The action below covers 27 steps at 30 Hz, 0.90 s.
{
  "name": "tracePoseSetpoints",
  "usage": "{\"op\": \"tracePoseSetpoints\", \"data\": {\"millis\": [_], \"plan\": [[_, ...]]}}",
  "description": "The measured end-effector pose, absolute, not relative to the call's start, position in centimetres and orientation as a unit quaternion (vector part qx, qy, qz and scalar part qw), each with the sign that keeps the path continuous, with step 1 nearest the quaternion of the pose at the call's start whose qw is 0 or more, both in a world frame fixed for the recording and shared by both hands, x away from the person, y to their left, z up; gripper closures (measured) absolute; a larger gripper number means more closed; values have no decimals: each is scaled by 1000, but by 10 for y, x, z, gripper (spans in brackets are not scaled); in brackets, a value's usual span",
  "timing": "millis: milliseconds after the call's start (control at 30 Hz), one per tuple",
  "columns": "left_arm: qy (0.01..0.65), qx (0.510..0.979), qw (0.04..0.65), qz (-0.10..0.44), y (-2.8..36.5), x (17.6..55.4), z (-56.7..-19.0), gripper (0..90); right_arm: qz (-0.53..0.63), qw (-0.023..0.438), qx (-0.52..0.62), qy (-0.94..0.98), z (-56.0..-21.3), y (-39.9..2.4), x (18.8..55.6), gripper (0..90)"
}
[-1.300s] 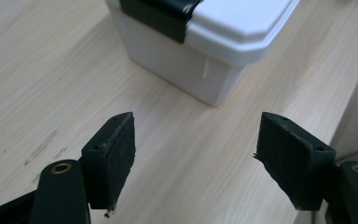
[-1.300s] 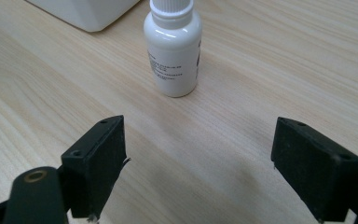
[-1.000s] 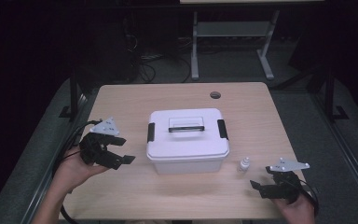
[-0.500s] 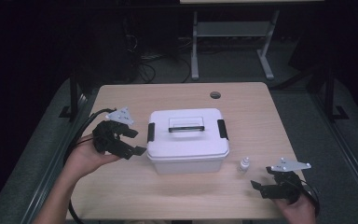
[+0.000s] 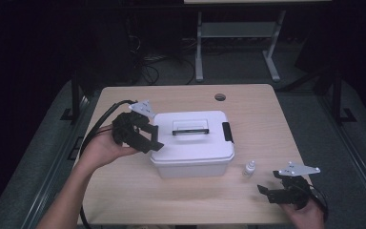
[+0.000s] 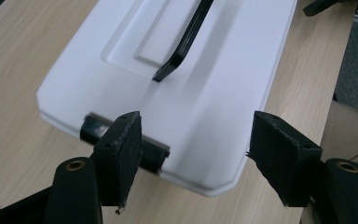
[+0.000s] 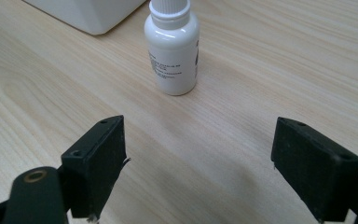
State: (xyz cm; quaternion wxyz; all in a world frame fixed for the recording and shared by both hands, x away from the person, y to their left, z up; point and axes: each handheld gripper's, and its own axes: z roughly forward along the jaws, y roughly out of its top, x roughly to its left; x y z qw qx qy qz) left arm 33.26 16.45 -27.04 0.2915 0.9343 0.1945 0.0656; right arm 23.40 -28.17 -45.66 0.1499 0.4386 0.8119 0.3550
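From the high view, the left gripper (image 5: 145, 136) has moved from the open tabletop up to the left end of the white box (image 5: 193, 143), its jaws having just been closing a little, wide apart with nothing pinched. The right gripper (image 5: 272, 192) has stayed right of the box, beyond the dropper bottle (image 5: 249, 168). The wooden table (image 5: 248, 102) stands in a dark room.

In the left gripper view, the jaws straddle the box's end — one possibly over the black latch (image 6: 116, 140).

In the right gripper view, spread, empty jaws face the upright bottle — the box's corner behind it.
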Motion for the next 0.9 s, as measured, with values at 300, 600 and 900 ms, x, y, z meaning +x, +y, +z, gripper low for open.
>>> {"op": "tracePoseSetpoints", "data": {"millis": [300,600,900], "plan": [[183,939,284,61,146,347,-266,350,361,148,437,810,-455,-281,233,172],[169,946,272,58,121,360,-267,391,364,146,435,811,-455,-281,232,172],[158,952,258,50,102,372,-272,467,367,143,434,811,-455,-280,232,172]]}}
